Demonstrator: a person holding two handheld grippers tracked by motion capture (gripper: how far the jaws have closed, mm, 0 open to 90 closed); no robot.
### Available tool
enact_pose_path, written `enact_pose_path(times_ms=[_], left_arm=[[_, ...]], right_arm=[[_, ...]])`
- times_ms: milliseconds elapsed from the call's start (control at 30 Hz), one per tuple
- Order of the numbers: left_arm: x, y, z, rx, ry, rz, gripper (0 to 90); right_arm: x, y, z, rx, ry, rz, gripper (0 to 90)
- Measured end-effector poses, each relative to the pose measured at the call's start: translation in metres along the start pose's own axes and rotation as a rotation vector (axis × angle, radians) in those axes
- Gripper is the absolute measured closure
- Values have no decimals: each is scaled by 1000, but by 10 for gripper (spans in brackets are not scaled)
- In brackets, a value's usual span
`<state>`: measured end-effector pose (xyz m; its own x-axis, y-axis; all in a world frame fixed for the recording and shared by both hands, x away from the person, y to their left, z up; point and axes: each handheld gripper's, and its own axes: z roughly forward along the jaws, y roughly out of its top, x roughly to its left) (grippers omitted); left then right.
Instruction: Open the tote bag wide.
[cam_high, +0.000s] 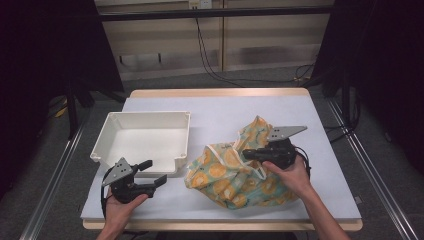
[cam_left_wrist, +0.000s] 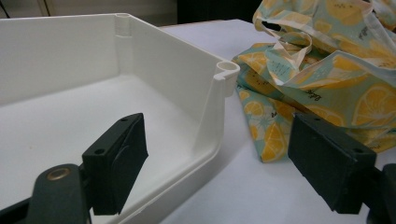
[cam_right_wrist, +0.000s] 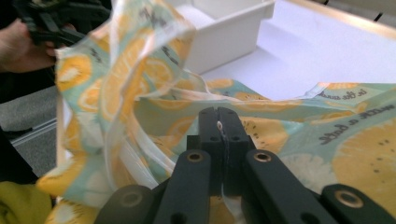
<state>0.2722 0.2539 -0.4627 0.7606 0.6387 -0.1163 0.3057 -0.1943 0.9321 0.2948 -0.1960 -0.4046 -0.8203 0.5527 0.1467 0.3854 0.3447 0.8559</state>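
Crumpled lemon-print teal fabric bag (cam_high: 235, 172) at table's (cam_high: 220, 110) 5 o'clock, right of white plastic tray (cam_high: 145, 137). Right tool (cam_right_wrist: 219, 128) clamped on thin cream trim, likely for lifting. Left tool (cam_high: 155, 172) apart, idle at tray's 6 o'clock, probably waiting to assist.

Unreadable upside-down script on lemon-print cloth (cam_right_wrist: 355, 154)

Bright table, dark surroundings, blurred close foreground
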Motion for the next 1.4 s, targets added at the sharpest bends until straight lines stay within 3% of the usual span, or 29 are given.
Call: enact_pose_path(times_ms=[300,633,867,933,1000,1100,1200,1233,1400], left_arm=[[-3,2,1,-3,-12,-7,238],[-9,13,1,-26,-60,19,327],[-14,26,4,-31,-75,34,402],[-17,34,10,-35,-106,30,422],[-19,37,12,-36,-112,36,434],[-28,50,21,-50,-173,46,469],[-34,59,26,-56,-190,58,465],[-40,67,32,-73,-225,58,464],[-50,82,44,-86,-274,68,426]], right_arm=[[9,-8,-35,-89,14,14,899],[23,-25,-62,-124,21,20,899],[32,-35,-71,-135,25,19,899],[35,-39,-73,-131,28,17,898],[36,-39,-73,-130,28,17,898],[36,-40,-74,-133,22,19,898],[35,-40,-74,-138,19,23,898],[35,-40,-74,-138,23,24,899],[34,-37,-72,-139,23,23,898]])
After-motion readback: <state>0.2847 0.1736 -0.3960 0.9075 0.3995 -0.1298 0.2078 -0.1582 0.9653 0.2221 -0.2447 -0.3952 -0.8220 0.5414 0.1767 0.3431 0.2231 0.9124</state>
